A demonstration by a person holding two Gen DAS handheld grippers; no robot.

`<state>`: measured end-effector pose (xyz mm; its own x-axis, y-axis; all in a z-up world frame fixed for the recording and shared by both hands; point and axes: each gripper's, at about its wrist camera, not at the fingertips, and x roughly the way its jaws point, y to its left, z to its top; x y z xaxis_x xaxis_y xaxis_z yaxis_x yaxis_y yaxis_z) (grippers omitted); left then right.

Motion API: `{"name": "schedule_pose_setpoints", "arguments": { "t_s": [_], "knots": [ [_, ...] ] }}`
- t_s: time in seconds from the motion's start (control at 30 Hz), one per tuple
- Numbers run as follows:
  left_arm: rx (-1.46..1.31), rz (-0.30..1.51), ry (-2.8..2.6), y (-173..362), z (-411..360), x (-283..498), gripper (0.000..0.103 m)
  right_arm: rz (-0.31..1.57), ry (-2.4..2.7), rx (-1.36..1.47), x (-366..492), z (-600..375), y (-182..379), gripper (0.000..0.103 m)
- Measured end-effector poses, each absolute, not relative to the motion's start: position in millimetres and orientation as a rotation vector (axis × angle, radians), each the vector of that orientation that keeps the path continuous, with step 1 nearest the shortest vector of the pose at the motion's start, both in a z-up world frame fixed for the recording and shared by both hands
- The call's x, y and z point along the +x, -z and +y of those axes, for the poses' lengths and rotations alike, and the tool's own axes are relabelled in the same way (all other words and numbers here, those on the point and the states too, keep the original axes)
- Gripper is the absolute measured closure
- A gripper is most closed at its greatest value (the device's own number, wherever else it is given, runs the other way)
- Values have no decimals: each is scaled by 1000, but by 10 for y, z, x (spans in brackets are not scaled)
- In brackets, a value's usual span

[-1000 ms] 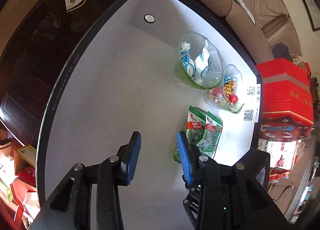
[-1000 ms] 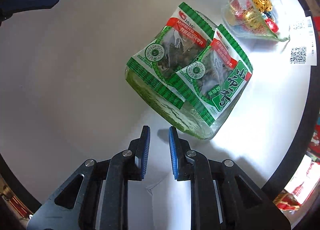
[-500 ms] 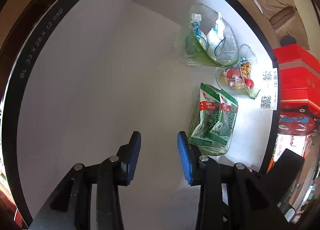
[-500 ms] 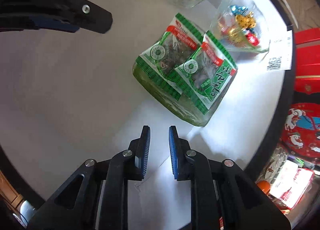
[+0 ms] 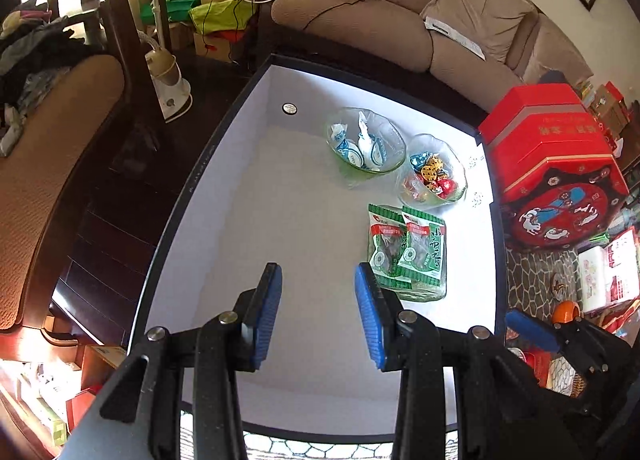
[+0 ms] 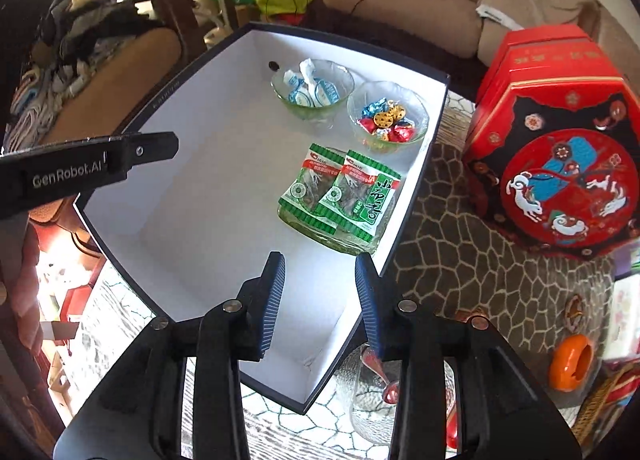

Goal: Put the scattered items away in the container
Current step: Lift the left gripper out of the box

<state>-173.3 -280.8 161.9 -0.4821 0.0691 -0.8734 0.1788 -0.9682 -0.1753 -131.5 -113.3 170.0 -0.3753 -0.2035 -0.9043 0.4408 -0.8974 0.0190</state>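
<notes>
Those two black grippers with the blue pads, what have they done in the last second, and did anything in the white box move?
Both have pulled up and back from the white box with the dark rim. The right gripper spread its jaws from nearly shut to wide open; the left gripper stayed open. Neither holds anything. The green snack packets on their glass dish, the glass bowl of white-and-blue sweets and the glass bowl of foil candies kept their places.

A: The box [image 6: 208,107] is white inside with a black rim. The snack packets [image 6: 346,189] are green with red bands and white stripes along their edges.

B: One glass bowl [image 6: 316,115] is tinted green, holding blue-and-white wrappers. The clear bowl [image 6: 418,115] has red, gold and blue foil candies [image 6: 386,121].

A: The hexagonal tin [image 6: 560,147] is red, with black borders and white animals on a blue patch. The tabletop [image 6: 460,260] carries a brown cracked-stone pattern.

B: Both grippers are black with blue pads [image 5: 266,320].
</notes>
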Motion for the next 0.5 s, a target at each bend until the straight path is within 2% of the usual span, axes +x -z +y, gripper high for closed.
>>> {"name": "schedule_pose_setpoints", "arguments": {
  "t_s": [0.5],
  "knots": [
    [1449, 123, 2686, -1915, -2333, -1135, 65, 188, 2358, 1411, -954, -411, -1896, 69]
  ]
}}
